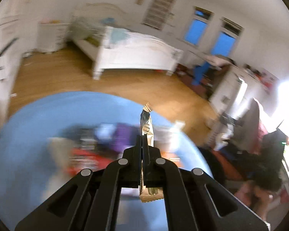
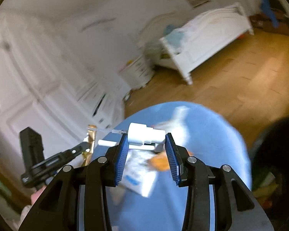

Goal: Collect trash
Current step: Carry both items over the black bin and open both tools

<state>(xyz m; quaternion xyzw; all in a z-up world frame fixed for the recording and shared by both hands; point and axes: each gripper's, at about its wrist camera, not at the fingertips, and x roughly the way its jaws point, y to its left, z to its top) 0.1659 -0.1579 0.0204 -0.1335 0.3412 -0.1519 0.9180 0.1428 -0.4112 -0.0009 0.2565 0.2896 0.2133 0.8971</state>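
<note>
My left gripper (image 1: 142,137) is shut on a gold and silver foil wrapper (image 1: 147,123). The wrapper sticks up past the fingertips and hangs down behind them. In the right wrist view the left gripper (image 2: 86,146) shows at the left, with the same wrapper (image 2: 91,134) in it. My right gripper (image 2: 146,137) has blue pads (image 2: 123,154) and is shut on a white plastic pump piece (image 2: 144,132). A thin clear tube sticks out of the piece to the left. Both grippers hang above a round blue table (image 2: 212,134).
Blurred clutter lies on the blue table (image 1: 28,134), including a white box (image 2: 140,177) and something orange. A dark bin (image 2: 273,144) with scraps inside stands at the table's right. A white bed (image 1: 140,53), white cupboards and wood floor lie beyond.
</note>
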